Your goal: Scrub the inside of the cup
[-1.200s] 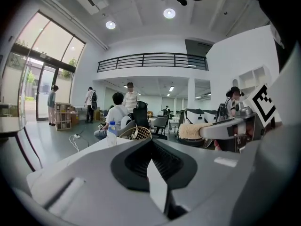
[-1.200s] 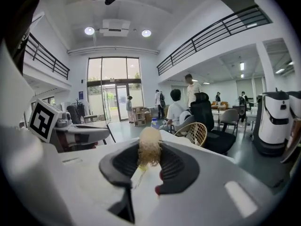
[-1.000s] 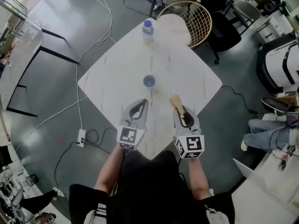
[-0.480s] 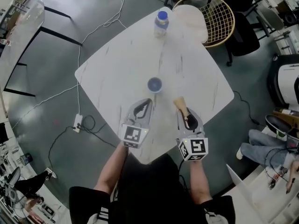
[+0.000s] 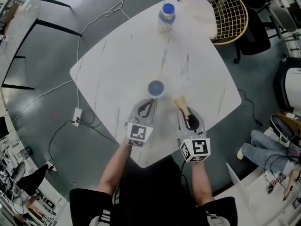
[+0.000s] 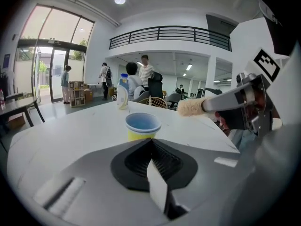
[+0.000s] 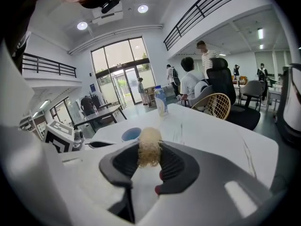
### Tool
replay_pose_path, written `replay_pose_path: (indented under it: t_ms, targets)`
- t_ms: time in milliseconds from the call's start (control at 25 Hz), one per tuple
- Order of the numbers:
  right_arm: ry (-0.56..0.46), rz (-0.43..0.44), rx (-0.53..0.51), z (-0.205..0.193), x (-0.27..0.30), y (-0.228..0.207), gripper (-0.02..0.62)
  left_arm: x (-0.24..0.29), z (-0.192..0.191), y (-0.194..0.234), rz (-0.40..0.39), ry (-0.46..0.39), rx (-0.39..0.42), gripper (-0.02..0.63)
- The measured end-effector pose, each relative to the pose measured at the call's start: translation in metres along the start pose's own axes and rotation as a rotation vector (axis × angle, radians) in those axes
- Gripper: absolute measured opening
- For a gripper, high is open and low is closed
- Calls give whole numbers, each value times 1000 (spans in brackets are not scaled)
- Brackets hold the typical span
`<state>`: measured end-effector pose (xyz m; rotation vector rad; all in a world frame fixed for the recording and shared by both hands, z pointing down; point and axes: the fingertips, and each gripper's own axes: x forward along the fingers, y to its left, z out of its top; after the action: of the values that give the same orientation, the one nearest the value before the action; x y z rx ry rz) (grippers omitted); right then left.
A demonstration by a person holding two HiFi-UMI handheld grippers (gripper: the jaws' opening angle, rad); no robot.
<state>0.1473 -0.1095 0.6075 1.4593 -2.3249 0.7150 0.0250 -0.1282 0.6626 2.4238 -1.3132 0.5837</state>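
White marble-patterned worktop [image 5: 117, 65] spreads below you. Your left tongs [image 5: 149, 102], closed and empty, sit just short of the cup [image 5: 156, 88], probably to steady it. Your right tongs [image 5: 187, 117] are clamped on a brush [image 5: 179, 101], its tan bristles pointing forward, ready for scrubbing. Blue inside, the cup stands upright near the worktop's middle.

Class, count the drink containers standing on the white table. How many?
2. A yellow cup with a blue inside stands near the middle of the white table; a clear plastic bottle with a blue cap stands at its far corner. None appears hidden.
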Motion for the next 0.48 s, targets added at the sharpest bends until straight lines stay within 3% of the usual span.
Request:
replay_pose_path:
  t_ms: [80, 240, 360, 480]
  targets:
    - [1, 3, 8, 0, 3, -4, 107, 7, -5, 2, 4, 25, 3, 10]
    - [8, 1, 34, -3, 7, -9, 107, 18, -20, 5, -3, 89, -30, 84]
    - [14, 0, 43, -4, 10, -13, 107, 25, -22, 8, 1, 93, -40, 239]
    - [20, 5, 57, -6, 12, -15, 107, 32, -20, 9, 0, 86, -31, 303]
